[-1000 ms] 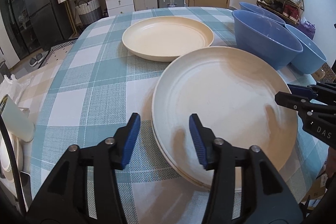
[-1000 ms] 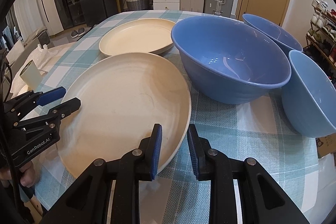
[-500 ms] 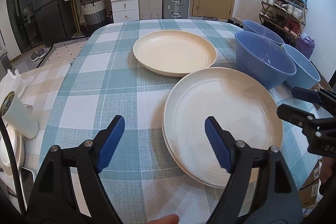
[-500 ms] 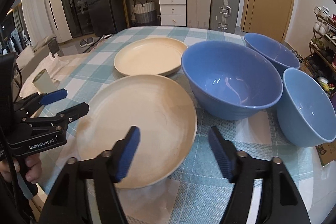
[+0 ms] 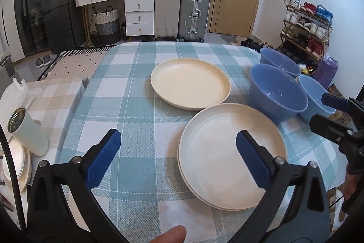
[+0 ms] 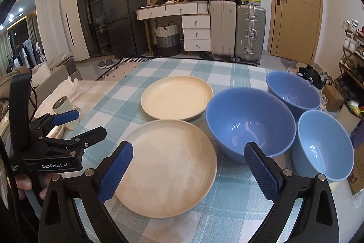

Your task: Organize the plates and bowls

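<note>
Here, both grippers hang above the near edge of the round table with the teal-and-white checked cloth [image 5: 141, 106], holding nothing. The left gripper [image 5: 178, 157] has its blue-padded fingers spread wide, and so does the right gripper [image 6: 188, 172]; each also shows from the side in the other's view, jaws apart.

Seen from the right wrist, the near stack of cream round plates [image 6: 168, 170] lies at about 6 o'clock on the table, partly between the right gripper's fingers in the picture but below them, untouched. In the left wrist view the stack [image 5: 232, 158] shows a second rim under the top plate.

The single cream plate with a raised rim [image 6: 176, 97] sits toward the table's centre, at 12 o'clock from the stack, just beside it.

Three blue plastic bowls stand upright at 3 o'clock from the plates: the large blue bowl [image 6: 250, 122] just beside the stack, the far blue bowl [image 6: 293, 90] behind it, and the lighter blue bowl [image 6: 325, 145] nearest the table's right edge.

A pale open cylindrical can [image 5: 28, 131] stands at 9 o'clock, off the checked cloth.
</note>
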Motion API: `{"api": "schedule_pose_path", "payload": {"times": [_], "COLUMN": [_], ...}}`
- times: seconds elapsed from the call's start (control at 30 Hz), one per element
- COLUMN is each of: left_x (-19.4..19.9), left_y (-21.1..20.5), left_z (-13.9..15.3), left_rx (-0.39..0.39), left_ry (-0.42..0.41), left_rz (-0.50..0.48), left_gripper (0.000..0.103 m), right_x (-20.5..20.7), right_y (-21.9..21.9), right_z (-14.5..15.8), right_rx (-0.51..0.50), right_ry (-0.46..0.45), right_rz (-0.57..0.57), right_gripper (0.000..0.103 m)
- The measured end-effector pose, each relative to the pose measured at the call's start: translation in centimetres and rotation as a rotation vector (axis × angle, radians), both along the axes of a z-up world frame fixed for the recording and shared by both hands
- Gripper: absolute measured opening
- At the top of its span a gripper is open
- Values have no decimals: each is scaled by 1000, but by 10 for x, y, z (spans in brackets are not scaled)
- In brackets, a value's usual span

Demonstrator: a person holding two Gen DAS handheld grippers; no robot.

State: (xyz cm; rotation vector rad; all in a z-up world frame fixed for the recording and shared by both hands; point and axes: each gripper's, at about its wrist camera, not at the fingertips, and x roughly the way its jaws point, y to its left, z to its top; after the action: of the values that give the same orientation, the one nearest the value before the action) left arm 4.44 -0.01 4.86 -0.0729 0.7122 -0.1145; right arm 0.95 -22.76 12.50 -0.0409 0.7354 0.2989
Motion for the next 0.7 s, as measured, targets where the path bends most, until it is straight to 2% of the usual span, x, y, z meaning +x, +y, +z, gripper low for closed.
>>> {"api": "schedule_pose_path", "payload": {"times": [0.17, 0.3, 0.37, 0.53, 0.7], "left_x": [4, 7, 10, 17, 27], "left_y": [7, 11, 14, 22, 25], "left_z": [18, 29, 32, 39, 42], "left_rx": [-26, -14, -8, -49, -26], "left_ry": [0, -6, -3, 17, 17], "left_rz": [11, 22, 33, 31, 43], "left_gripper": [101, 101, 101, 101, 101], "right_x": [1, 9, 13, 21, 34], "right_y": [0, -1, -1, 2, 6], "right_z": [22, 38, 45, 58, 66], "right_rx": [0, 25, 35, 39, 47], "right_ry": [-23, -18, -25, -31, -18], "right_rz": [12, 23, 32, 56, 78], "right_gripper": [101, 101, 101, 101, 101]}}
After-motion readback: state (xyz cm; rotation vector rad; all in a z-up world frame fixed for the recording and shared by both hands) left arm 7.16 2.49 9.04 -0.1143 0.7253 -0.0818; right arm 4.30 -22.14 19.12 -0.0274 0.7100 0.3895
